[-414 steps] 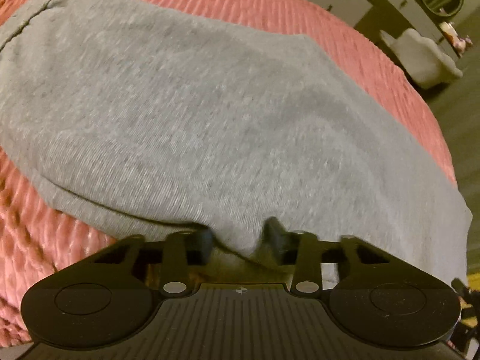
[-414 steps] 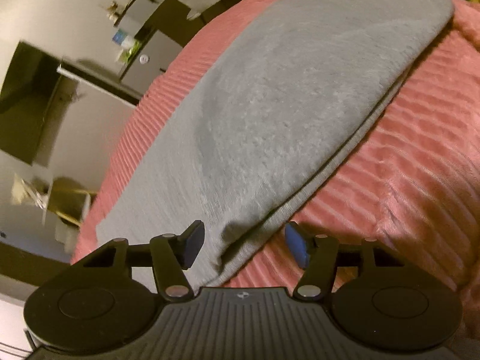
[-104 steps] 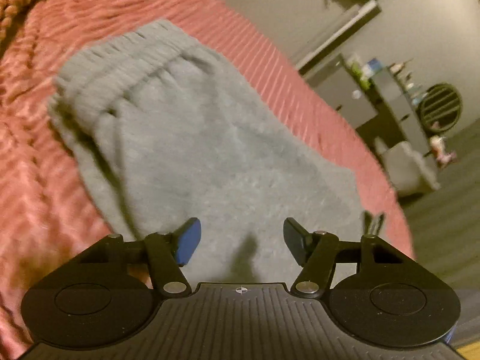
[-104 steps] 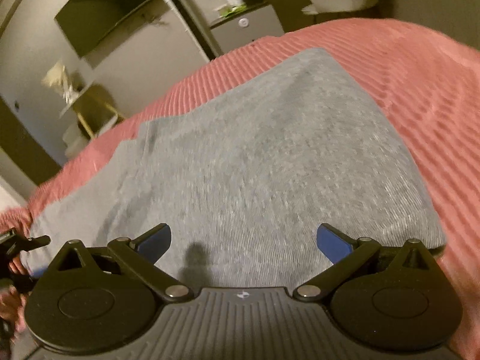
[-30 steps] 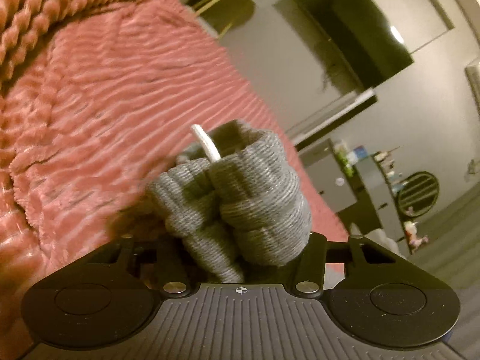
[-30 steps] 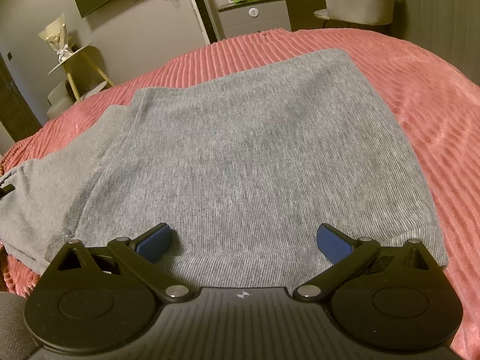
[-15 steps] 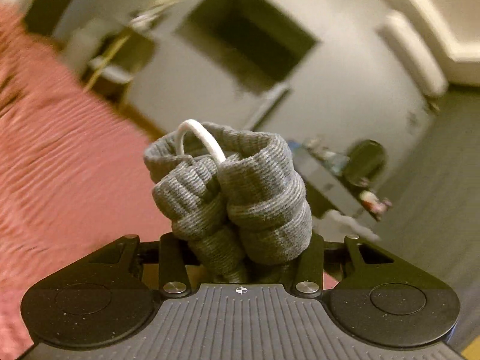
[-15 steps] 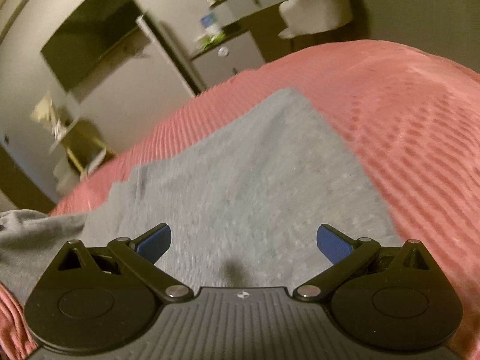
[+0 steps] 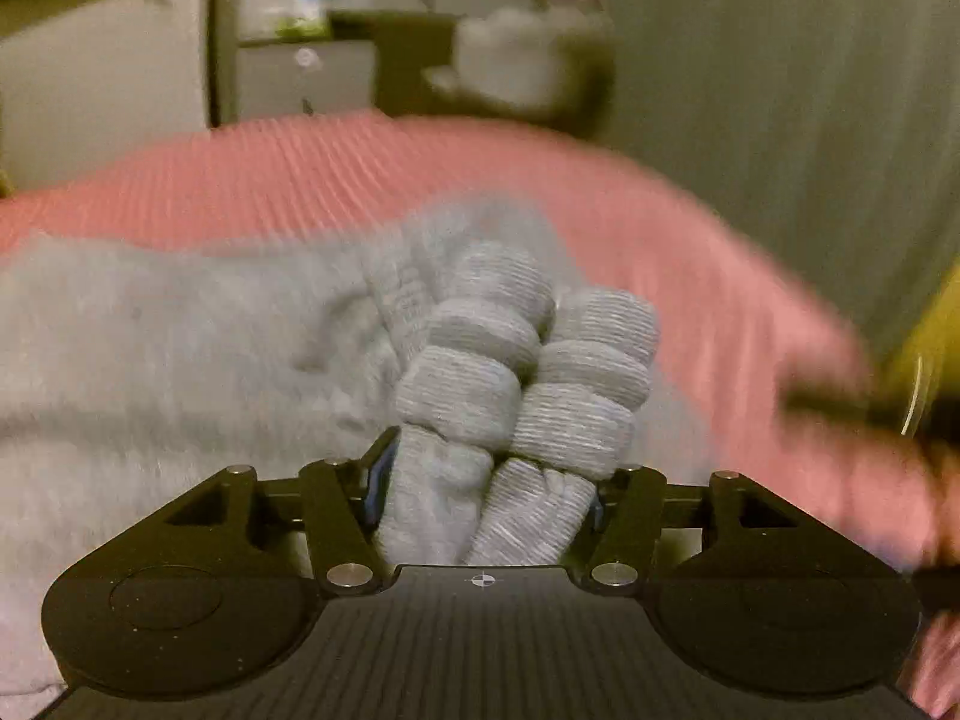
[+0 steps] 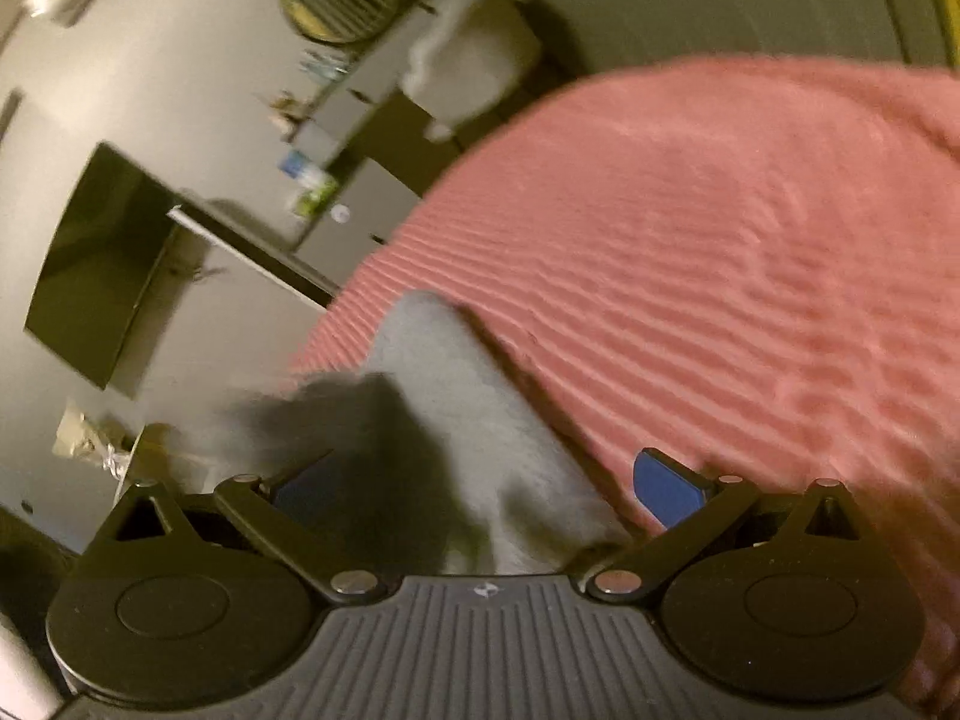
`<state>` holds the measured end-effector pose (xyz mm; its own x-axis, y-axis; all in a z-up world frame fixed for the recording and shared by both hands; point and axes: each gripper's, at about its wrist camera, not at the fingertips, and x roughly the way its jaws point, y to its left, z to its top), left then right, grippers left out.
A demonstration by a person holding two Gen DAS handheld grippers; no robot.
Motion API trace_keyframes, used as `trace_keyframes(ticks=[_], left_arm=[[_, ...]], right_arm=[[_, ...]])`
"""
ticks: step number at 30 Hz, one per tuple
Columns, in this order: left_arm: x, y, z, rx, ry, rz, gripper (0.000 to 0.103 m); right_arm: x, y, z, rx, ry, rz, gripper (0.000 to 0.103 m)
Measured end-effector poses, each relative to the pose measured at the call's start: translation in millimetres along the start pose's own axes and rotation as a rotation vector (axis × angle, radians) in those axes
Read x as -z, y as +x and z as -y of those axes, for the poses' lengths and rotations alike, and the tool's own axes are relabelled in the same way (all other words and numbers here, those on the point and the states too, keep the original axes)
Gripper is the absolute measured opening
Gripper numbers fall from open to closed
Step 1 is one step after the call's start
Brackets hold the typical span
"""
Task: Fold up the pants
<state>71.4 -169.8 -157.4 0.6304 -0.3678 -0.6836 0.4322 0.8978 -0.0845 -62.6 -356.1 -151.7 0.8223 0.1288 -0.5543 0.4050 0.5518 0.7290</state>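
The left tool (image 9: 483,501) has the bunched waistband (image 9: 516,372) of the grey pants (image 9: 150,372) between its jaws, which are opening; the pants lie on the pink bed (image 9: 690,252), towards its left side. The right tool (image 10: 489,489) is spread wide and empty over the cloth near the bed's edge. The last fold seems in hand: next, release the waistband squarely onto the stack.

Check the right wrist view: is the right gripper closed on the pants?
No, the right gripper stands wide open above the gray pants.
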Motion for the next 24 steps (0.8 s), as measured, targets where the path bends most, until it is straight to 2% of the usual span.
trace_keyframes(ticks=[1,2,3,6,7,8,10,13,15,17,19,21,24], left_arm=[[7.9,-5.6,10.1,-0.039,0.089,0.049,0.073],[9.9,-12.0,13.9,-0.034,0.141,0.062,0.082],[7.9,-18.1,10.3,-0.005,0.139,0.051,0.082],[-2.5,-44.9,-23.8,0.12,0.005,0.01,0.083],[-4.5,-56.5,-41.2,0.143,-0.063,0.021,0.087],[-6.4,-69.0,-53.4,0.153,-0.124,0.036,0.094],[-5.8,-94.8,-90.8,0.148,-0.263,0.099,0.096],[0.7,-117.1,-138.9,0.052,-0.441,0.151,0.096],[11.4,-121.0,-167.1,-0.017,-0.548,0.162,0.096],[20.9,-118.3,-190.8,-0.072,-0.638,0.123,0.096],[31.8,-115.5,-206.0,-0.103,-0.719,0.073,0.096],[39.8,-109.3,-204.9,-0.131,-0.748,0.035,0.096],[39.1,-97.3,-197.1,-0.161,-0.704,-0.027,0.096]], right_arm=[[-0.5,2.5,3.6,-0.011,0.016,-0.007,0.103],[-1.6,5.4,7.2,-0.022,0.033,-0.015,0.103],[-1.7,8.2,9.5,-0.036,0.044,-0.022,0.103],[-3.7,15.7,10.9,-0.057,0.062,-0.028,0.103],[-4.0,16.8,8.5,-0.063,0.055,-0.022,0.103],[-2.7,14.7,8.5,-0.072,0.045,-0.017,0.103],[-2.3,9.3,2.5,-0.095,0.016,-0.003,0.103],[-0.6,-1.7,-8.2,-0.137,-0.031,0.028,0.103],[1.0,-3.7,-16.6,-0.182,-0.05,0.012,0.103],[5.0,3.2,-31.3,-0.202,-0.091,-0.034,0.103],[12.3,13.0,-44.2,-0.161,-0.15,-0.09,0.103],[19.0,26.5,-56.8,-0.114,-0.203,-0.123,0.102],[24.4,41.7,-75.7,-0.047,-0.266,-0.127,0.099]])
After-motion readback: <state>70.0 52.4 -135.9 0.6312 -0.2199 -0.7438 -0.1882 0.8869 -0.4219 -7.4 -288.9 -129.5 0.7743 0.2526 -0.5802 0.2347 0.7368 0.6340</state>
